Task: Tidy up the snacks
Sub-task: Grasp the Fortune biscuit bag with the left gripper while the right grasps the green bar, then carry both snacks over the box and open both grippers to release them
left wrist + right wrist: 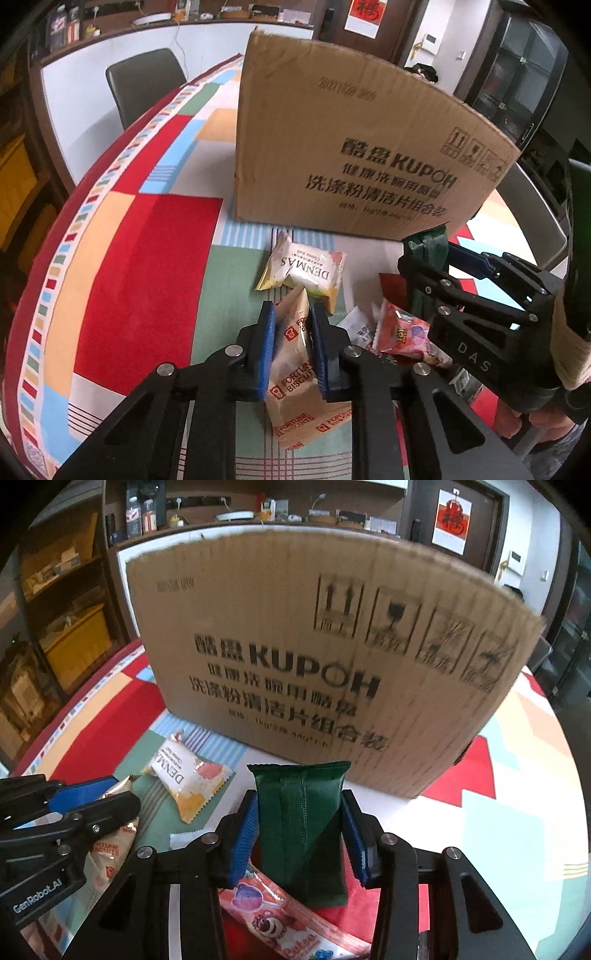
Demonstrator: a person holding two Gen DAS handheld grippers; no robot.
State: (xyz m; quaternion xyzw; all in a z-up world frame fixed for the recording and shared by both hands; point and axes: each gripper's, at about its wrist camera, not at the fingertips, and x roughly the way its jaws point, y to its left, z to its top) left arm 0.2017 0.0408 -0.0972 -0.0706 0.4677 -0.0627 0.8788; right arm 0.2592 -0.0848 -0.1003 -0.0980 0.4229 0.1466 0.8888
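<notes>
The left gripper [292, 345] pinches a tan biscuit packet [295, 384], a white packet [306, 275] just ahead, while only the right-wrist view shows the right gripper [300, 832] clamping a green packet [301, 834] before the cardboard box [325, 664].

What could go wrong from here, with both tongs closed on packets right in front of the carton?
1. The cardboard carton stands tall and close; the dark green packet in the right tongs could hit its wall unless lifted well clear.
2. The left tongs pinch the Fortune Biscuits packet near its top; it may slip or drag the Denmas packet it overlaps.
</notes>
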